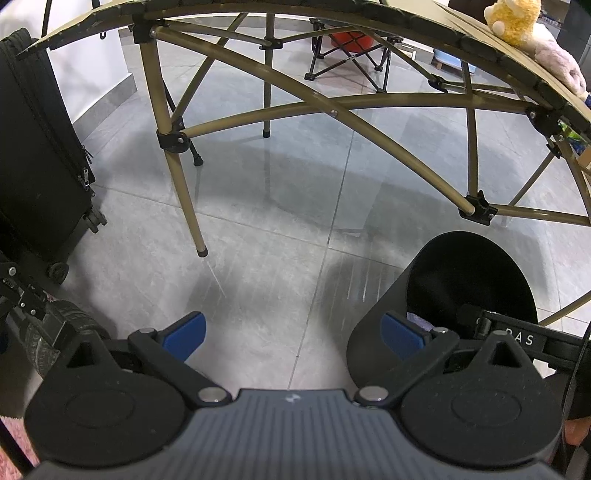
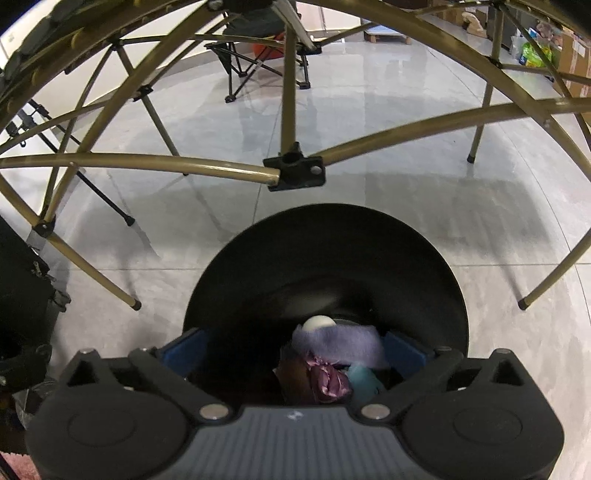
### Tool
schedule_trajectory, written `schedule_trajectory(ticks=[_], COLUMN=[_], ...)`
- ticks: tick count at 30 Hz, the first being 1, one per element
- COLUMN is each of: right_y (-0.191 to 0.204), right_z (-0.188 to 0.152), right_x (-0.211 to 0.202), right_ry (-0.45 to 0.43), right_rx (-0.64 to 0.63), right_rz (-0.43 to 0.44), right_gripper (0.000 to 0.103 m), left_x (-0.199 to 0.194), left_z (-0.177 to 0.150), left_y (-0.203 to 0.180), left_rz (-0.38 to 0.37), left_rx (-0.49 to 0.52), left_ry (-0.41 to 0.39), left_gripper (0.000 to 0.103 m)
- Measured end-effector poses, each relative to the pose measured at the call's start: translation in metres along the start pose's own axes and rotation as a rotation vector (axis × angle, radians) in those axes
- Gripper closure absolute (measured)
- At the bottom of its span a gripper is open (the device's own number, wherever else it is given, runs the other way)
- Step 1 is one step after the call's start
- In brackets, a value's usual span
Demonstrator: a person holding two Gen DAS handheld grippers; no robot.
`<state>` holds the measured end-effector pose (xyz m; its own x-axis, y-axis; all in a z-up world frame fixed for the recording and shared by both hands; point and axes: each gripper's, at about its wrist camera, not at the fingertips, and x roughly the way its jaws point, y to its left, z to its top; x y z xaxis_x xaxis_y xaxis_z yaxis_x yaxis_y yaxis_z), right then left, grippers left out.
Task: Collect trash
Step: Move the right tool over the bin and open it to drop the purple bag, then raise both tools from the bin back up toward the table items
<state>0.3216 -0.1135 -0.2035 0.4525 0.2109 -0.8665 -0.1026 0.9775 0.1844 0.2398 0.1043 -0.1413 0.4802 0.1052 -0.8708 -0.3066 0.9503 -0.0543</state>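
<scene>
A black round bin stands on the grey tiled floor under a folding table. Inside it lie a pale purple cloth, a crumpled magenta wrapper, a teal piece, a brown piece and a white ball. My right gripper hangs over the bin's mouth, open wide, with nothing pressed between its blue pads. In the left wrist view the same bin sits at the lower right. My left gripper is open above bare floor beside the bin, holding nothing.
Tan table legs and cross braces stand around and behind the bin. A black suitcase stands at the left. A folding camp chair sits beyond the table. A yellow plush toy lies on the tabletop.
</scene>
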Motion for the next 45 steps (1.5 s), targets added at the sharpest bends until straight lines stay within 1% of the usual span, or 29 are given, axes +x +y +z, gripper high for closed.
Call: schedule_trajectory(ticks=[15,24,32,36,41,45], right_y=[-0.009,-0.011,-0.019,-0.027,-0.034,-0.040], right_z=[-0.004,-0.005,-0.005,-0.004,0.001,0.006], right_x=[-0.018,-0.041,-0.075,-0.097,-0.128,-0.152], right_ry=[-0.029,-0.083,-0.162,-0.205,-0.280,-0.352], right_rx=[0.009,0.000,-0.004,0.011,0.020,0.009], right_rz=[-0.015,-0.012,-0.005,0.006,0.018,0.014], right_gripper=[0.000,0.000,0.000,0.000,0.000,0.000], left_x=[-0.010,-0.029,-0.054,-0.071,-0.090,-0.110], left_z=[-0.003,-0.005,-0.004,-0.001,0.004,0.011], left_y=[-0.002,-0.007,-0.021,-0.032,-0.049,-0.063], left_rz=[-0.020,-0.044,-0.057,-0.079,-0.109,-0.124], left_rx=[0.010,0.019,0.045,0.061,0.079,0.101], left_ry=[-0.022,-0.071,-0.149,-0.189,-0.236,-0.300], left_gripper=[0.000,0.000,0.000,0.000,0.000,0.000])
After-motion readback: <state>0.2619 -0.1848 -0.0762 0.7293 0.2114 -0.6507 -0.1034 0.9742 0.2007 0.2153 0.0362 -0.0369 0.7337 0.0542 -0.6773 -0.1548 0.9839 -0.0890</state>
